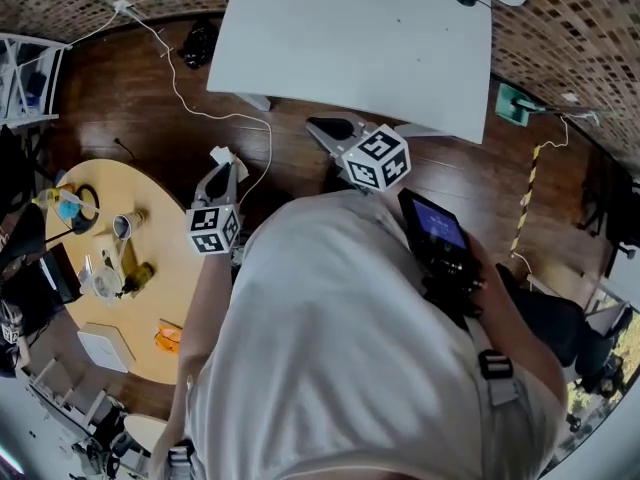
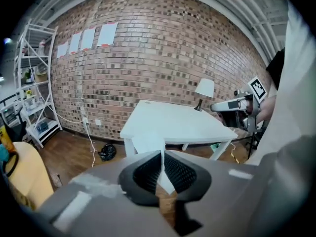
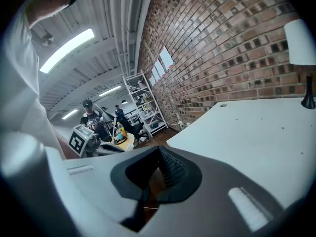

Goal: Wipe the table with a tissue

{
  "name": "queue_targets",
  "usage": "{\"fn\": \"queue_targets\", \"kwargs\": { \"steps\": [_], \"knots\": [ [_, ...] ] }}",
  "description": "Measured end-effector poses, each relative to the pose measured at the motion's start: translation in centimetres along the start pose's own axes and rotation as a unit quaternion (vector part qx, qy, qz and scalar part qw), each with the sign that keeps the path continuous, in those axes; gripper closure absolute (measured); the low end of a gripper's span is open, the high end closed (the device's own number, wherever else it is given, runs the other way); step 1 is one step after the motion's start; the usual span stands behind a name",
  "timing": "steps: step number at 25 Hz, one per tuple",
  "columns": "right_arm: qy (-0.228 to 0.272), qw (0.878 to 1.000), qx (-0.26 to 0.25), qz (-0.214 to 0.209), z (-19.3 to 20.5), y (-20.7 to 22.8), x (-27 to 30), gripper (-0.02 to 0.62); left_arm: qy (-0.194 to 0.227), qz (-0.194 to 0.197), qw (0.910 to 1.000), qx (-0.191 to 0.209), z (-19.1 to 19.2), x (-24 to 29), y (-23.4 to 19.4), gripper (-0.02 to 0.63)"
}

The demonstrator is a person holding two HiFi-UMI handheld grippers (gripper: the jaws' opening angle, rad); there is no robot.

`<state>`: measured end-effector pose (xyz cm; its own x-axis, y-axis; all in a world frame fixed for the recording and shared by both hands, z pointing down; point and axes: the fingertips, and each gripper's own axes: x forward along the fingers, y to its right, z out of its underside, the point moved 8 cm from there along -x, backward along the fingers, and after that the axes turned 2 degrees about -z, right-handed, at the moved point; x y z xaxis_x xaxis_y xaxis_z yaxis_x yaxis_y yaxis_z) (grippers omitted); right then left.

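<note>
A white tissue [image 1: 222, 155] is pinched in my left gripper [image 1: 225, 170], which is held over the wooden floor short of the white table [image 1: 350, 38]. In the left gripper view the jaws are shut on the tissue [image 2: 149, 141], which sticks up between the ribbed pads. My right gripper [image 1: 322, 127] points at the table's near edge, just short of it, and its jaws are shut with nothing in them. The right gripper view shows the bare white tabletop [image 3: 247, 127] to the right of the shut jaws.
A round yellow table [image 1: 170, 268] with bottles and small items stands at the left. A white cable [image 1: 190, 103] runs across the wooden floor. A lamp [image 2: 204, 89] stands on the white table's far side. Metal shelves [image 2: 34, 83] line the brick wall. People stand in the background [image 3: 91, 113].
</note>
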<state>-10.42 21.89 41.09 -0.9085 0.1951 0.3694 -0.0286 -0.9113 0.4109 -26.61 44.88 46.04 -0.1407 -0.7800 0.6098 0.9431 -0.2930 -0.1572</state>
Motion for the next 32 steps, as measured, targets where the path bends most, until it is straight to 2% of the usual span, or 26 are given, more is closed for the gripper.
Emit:
{"fn": "queue_targets", "kwargs": {
  "steps": [4, 8, 18, 25, 28, 32],
  "knots": [
    [0.01, 0.999, 0.024, 0.021, 1.6, 2.7, -3.3, 0.588, -0.009, 0.063, 0.998, 0.002, -1.6, 2.9, 4.1, 0.58],
    [0.021, 0.998, 0.036, 0.041, 2.3, 5.9, -5.8, 0.588, -0.021, 0.118, 0.9925, 0.022, -3.5, 6.4, 7.4, 0.58],
    [0.052, 0.992, 0.071, 0.09, 3.0, 11.4, -13.2, 0.588, -0.032, 0.147, 0.987, 0.057, -8.1, 11.6, 13.5, 0.58],
    [0.072, 0.984, 0.1, 0.131, 3.3, 13.0, -13.9, 0.588, -0.05, 0.181, 0.9798, 0.067, -10.2, 14.6, 13.9, 0.58],
    [0.074, 0.98, 0.107, 0.152, 3.1, 13.8, -13.8, 0.588, -0.056, 0.206, 0.9736, 0.08, -11.2, 16.9, 13.9, 0.58],
    [0.088, 0.97, 0.115, 0.196, 2.0, 15.0, -14.5, 0.588, -0.071, 0.249, 0.9599, 0.108, -12.8, 20.4, 14.2, 0.58]
  ]
}}
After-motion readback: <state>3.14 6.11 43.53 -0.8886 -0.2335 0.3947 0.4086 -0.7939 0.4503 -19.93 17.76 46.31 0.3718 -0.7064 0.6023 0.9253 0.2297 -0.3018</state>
